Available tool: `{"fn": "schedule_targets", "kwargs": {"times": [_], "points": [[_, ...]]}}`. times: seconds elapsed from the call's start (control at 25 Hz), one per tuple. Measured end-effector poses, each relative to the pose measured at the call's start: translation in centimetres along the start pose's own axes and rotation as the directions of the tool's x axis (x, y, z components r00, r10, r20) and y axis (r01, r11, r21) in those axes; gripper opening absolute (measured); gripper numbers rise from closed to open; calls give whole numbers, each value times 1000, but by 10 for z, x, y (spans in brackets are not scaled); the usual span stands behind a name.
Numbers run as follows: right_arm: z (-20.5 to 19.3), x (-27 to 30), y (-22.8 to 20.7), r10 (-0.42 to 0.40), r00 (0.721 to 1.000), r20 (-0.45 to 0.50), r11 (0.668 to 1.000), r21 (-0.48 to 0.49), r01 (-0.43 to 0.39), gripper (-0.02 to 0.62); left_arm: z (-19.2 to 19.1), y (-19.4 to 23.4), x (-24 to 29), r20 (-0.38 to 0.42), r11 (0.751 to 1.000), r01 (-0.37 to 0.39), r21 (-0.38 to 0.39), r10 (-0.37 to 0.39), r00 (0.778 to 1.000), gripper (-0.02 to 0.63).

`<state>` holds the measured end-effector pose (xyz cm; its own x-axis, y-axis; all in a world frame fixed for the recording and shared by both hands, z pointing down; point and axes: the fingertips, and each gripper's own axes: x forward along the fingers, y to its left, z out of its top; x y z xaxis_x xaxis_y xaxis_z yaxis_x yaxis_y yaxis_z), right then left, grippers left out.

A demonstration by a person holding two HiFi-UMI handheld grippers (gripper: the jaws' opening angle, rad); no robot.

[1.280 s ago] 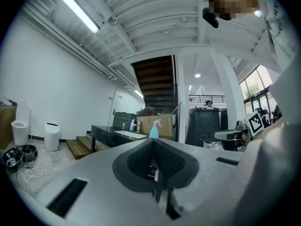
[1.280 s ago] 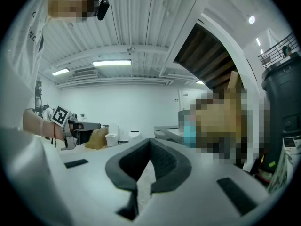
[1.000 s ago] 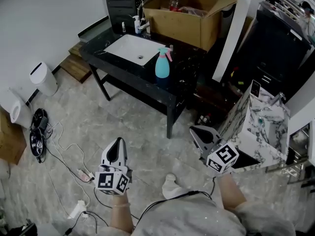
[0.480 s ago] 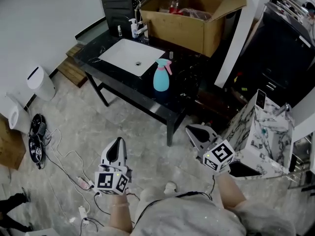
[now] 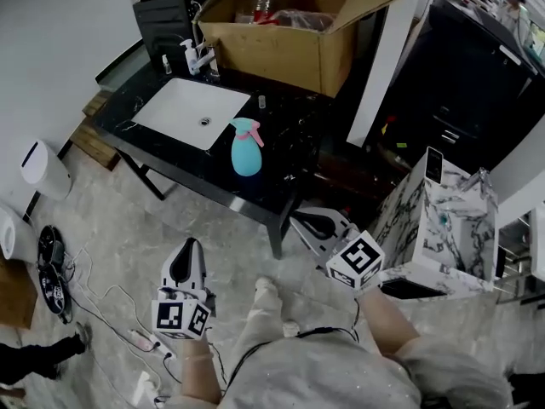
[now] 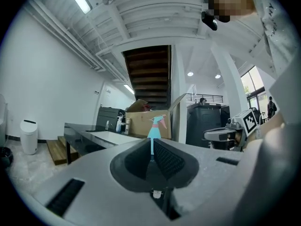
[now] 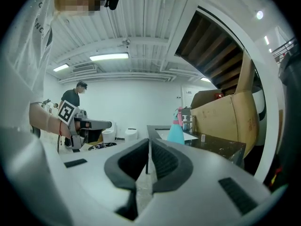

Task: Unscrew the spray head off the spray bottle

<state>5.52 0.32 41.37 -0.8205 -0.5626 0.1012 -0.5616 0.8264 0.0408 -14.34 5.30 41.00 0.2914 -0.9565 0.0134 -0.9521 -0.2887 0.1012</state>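
Observation:
The spray bottle [image 5: 247, 152], light blue with a pink spray head, stands upright on the black table [image 5: 281, 186] beside the white sink [image 5: 187, 113]. It also shows far ahead in the left gripper view [image 6: 155, 126] and the right gripper view [image 7: 176, 131]. My left gripper [image 5: 186, 258] hangs over the floor short of the table, shut and empty. My right gripper [image 5: 306, 222] is near the table's front corner. Its jaws stand almost together, just starting to part, and nothing is between them. Neither gripper touches the bottle.
A large open cardboard box [image 5: 289, 32] sits at the back of the table, with a soap dispenser [image 5: 186, 54] by the sink. A marble-patterned cabinet [image 5: 434, 220] stands at the right. A white bin [image 5: 38, 164] and cables [image 5: 51, 271] are on the floor at the left.
The person has stepped towards the table, so the table and bottle sit lower and further left in the head view. Both grippers are closer to the table; the right one has come nearest.

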Motion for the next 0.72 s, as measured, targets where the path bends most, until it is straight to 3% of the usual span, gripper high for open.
{"fn": "schedule_targets", "kwargs": {"times": [0.44,0.48,0.6,0.72], "points": [[10,49,-60,-35,999,-2,999,9,35,103,0,3,96,-3,984,171,-39,-172,985,9],[12,54,-64,-33,999,1,999,13,33,112,-1,2,104,-7,980,195,-49,-195,981,23],[18,69,-73,-21,1000,14,999,26,21,141,-5,-1,127,-37,965,256,-53,-258,965,148],[22,87,-83,-12,1000,13,1000,28,12,170,-12,-4,151,-84,954,300,-20,-301,950,205]]}}
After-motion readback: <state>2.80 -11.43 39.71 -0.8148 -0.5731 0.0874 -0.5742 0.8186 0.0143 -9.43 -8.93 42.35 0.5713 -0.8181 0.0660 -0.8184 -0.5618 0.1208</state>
